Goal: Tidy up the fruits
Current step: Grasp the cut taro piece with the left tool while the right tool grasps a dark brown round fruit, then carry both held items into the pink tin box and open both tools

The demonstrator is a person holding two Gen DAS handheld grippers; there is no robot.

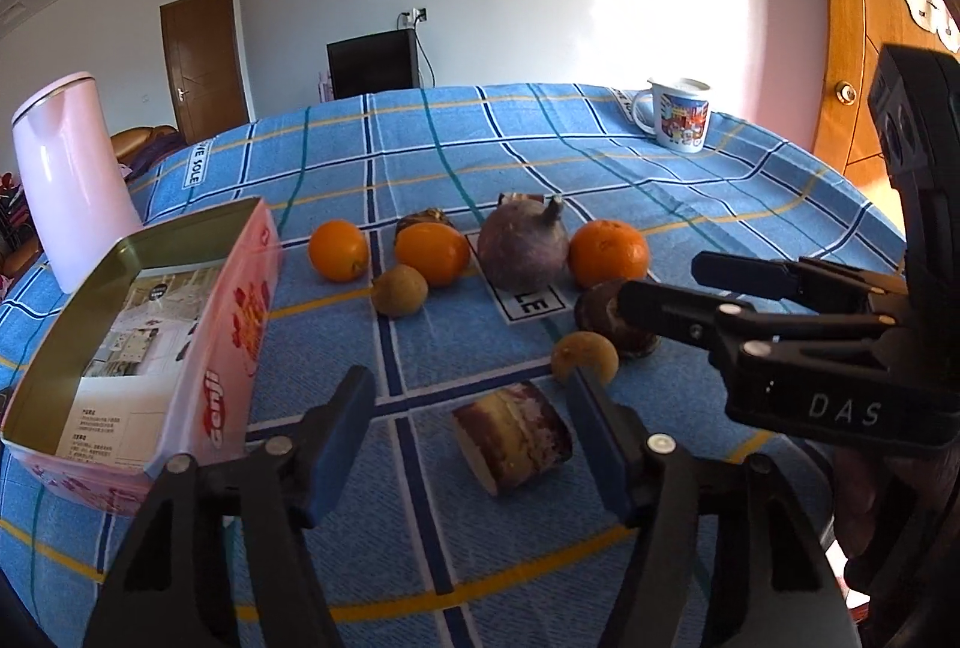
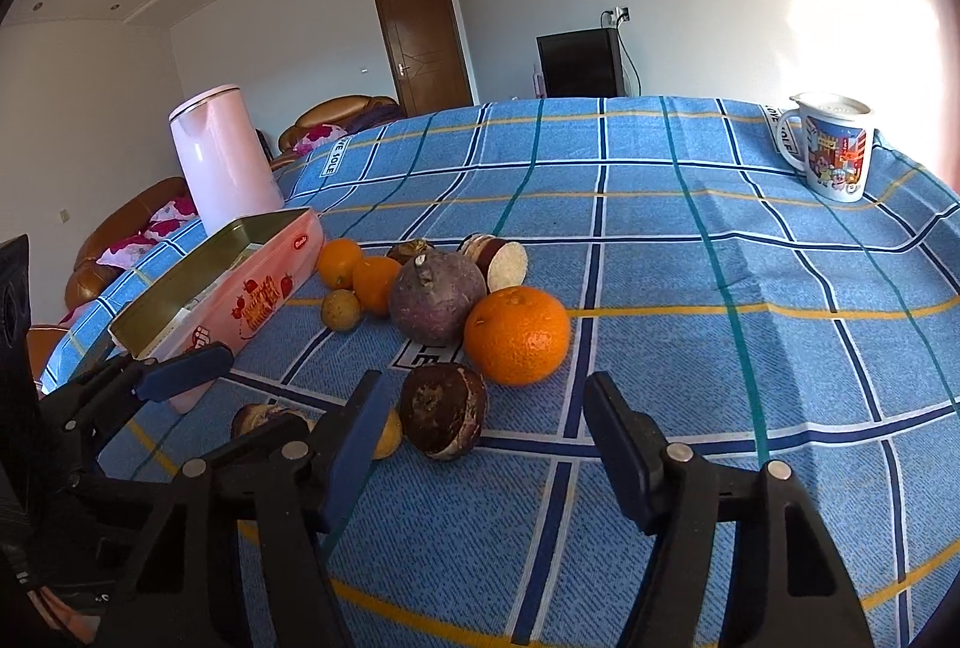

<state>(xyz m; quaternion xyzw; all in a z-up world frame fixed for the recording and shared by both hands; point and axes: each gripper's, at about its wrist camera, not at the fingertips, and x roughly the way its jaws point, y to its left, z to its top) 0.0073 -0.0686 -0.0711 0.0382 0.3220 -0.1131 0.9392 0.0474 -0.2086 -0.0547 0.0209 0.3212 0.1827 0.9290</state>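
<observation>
Tongs: my left gripper (image 1: 471, 408) open, over cut chunk (image 1: 510, 435) | my right gripper (image 2: 483, 429) open, empty, by brown fruit (image 2: 443, 410) | tin (image 1: 144, 324) left

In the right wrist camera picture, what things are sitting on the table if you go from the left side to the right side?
Pink kettle → pink tin box → small brownish fruit → big purple round fruit → big orange → picture mug.
</observation>
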